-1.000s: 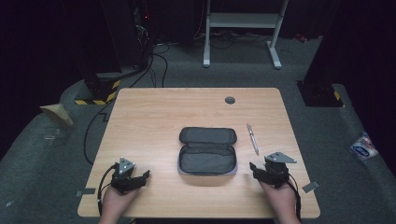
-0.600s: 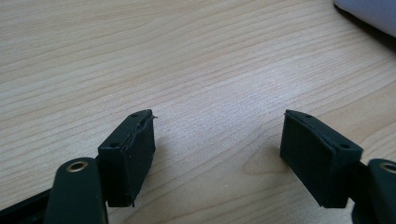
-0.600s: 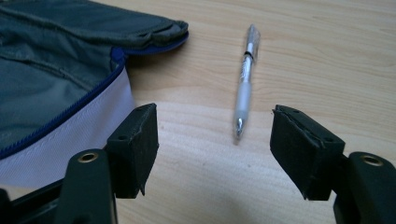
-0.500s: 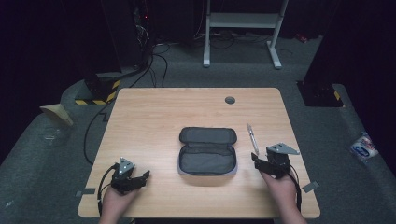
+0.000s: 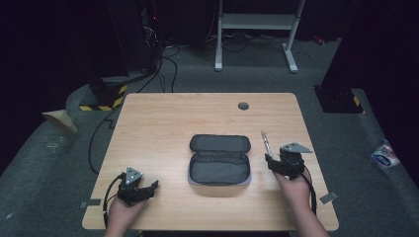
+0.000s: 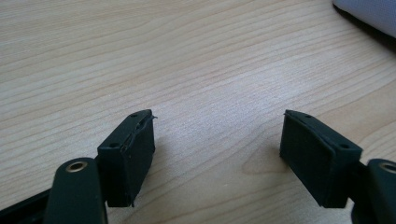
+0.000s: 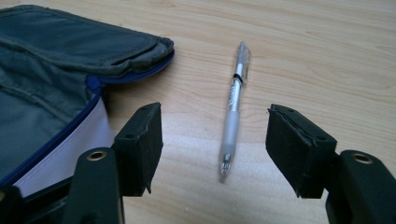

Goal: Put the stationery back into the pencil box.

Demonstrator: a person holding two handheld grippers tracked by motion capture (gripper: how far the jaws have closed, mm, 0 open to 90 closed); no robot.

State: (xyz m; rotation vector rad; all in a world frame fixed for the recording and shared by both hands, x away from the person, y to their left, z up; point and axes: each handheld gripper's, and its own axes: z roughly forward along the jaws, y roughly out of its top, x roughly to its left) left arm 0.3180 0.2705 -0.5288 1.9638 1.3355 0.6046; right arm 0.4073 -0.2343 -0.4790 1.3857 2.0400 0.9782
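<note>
Between the parted, just-narrowing jaws of my right gripper (image 7: 215, 140) I see the pen (image 7: 233, 109) lying free on the surface (image 5: 163, 123), its long axis running away from me, beside the open pouch (image 5: 220, 160).

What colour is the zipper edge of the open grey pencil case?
Blue; the open grey pencil case shows it best in the right gripper view.
</note>
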